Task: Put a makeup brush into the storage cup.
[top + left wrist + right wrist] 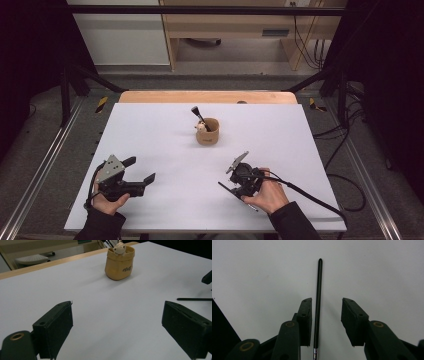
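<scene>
A thin black brush handle point(319, 292) lies flat on the white table between the jaws of my right gripper point(327, 302), close to the left pad, and neither pad presses on it. In the high view my right gripper point(239, 189) points down over this handle point(225, 188) near the table's front right. My left gripper point(140, 170) rests at the front left, jaws wide apart with nothing between them point(117, 307). A tan pouch-shaped holder point(207, 132) stands at mid-table with a small pale figure and a black brush point(198, 115) in it. The holder point(120, 265) also sits ahead in the left gripper view.
The white sheet point(150, 130) covers the table, with a wooden edge point(207, 96) at the far side. A black cable point(310, 197) trails from my right gripper off the table's right. The handle's far end point(193, 299) lies to the right of my left gripper.
</scene>
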Demonstrator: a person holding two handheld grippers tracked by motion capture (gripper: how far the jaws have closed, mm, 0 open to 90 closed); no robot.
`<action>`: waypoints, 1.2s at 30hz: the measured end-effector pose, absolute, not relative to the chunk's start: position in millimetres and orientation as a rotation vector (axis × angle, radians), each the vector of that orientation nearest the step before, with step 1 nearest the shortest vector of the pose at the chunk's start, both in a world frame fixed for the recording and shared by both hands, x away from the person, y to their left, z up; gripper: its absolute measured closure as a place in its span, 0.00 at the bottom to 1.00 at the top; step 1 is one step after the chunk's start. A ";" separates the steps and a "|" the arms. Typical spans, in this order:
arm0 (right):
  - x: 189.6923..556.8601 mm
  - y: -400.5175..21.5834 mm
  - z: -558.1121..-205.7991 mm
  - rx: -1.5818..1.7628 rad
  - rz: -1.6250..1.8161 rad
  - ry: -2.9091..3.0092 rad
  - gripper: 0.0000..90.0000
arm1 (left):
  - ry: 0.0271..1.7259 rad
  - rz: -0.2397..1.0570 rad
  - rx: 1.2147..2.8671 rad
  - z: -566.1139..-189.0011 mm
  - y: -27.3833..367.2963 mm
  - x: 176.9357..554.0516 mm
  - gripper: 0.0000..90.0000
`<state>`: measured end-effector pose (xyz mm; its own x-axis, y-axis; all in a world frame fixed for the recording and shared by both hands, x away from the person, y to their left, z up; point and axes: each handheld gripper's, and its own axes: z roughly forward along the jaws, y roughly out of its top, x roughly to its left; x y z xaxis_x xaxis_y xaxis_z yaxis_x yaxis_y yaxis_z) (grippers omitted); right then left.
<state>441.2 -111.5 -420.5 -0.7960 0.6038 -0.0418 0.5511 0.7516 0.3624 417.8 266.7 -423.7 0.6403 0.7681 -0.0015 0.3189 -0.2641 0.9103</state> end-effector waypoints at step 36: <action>444.9 -102.5 -446.7 0.908 0.289 2.924 0.93 | 0.866 0.557 1.853 -423.8 266.4 417.9 0.10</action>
